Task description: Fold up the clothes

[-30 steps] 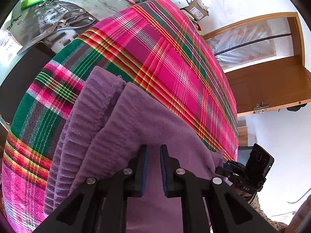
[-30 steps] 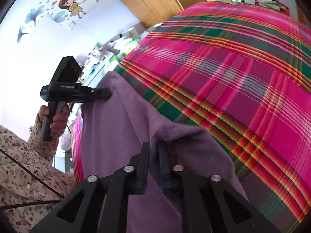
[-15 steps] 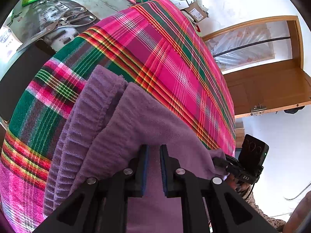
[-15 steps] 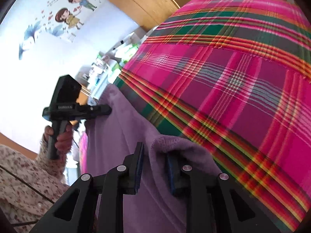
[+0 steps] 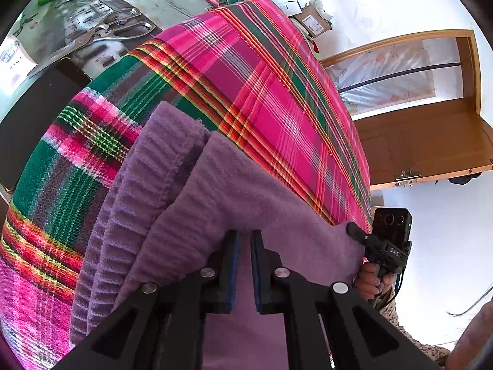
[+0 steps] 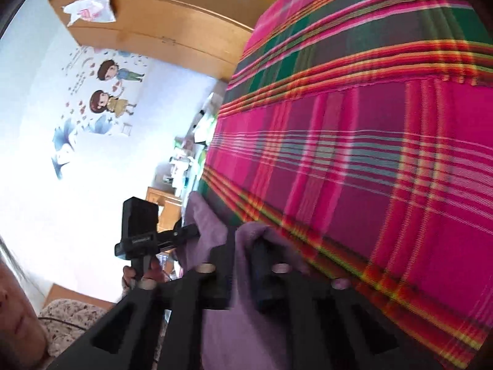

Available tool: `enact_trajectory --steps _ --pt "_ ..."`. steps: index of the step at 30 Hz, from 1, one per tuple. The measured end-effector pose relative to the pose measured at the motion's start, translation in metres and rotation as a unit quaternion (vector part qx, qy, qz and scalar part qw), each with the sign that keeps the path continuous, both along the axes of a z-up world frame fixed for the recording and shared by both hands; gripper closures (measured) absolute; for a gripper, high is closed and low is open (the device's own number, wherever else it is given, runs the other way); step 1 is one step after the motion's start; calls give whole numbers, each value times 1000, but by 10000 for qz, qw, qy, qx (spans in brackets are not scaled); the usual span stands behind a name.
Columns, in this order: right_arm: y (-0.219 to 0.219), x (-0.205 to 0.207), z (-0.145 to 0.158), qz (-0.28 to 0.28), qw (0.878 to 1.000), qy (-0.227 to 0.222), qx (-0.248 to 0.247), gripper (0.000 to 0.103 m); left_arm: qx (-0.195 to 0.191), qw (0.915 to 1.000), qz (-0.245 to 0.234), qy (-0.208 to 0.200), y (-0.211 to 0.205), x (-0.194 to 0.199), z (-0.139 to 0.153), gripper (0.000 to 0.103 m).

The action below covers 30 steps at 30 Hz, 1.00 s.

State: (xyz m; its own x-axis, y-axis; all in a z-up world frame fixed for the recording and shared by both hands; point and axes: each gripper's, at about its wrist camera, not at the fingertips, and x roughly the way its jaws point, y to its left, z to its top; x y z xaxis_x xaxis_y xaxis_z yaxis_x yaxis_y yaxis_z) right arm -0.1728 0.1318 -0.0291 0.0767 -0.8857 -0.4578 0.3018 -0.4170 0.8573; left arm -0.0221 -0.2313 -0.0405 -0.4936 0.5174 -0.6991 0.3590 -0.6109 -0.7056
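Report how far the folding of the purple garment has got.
Done: the purple garment lies on the plaid cloth with one ribbed layer already doubled over at its left. In hand: the left hand-held gripper pinches its near edge, and the right hand-held gripper has just closed on a corner. Left: carrying that edge over and flattening the fold.

My left wrist camera looks down along its fingers, close over the purple garment (image 5: pixel 234 191) on the plaid cloth (image 5: pixel 277 98), the other gripper at four o'clock. My right wrist camera, rolled, is equally close; both share the garment and cloth.
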Motion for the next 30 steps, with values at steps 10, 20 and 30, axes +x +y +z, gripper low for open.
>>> enact_trajectory --steps 10,20,30 --pt "-1 -11 -6 -164 9989 95 435 100 27 10000 19 -6 0 0 -3 98" --pt "-14 -4 10 194 9897 1011 997 101 47 10000 72 -26 0 3 -4 99" --pt "-18 6 33 634 9717 1755 1450 97 40 10000 82 -40 2 1 -5 99"
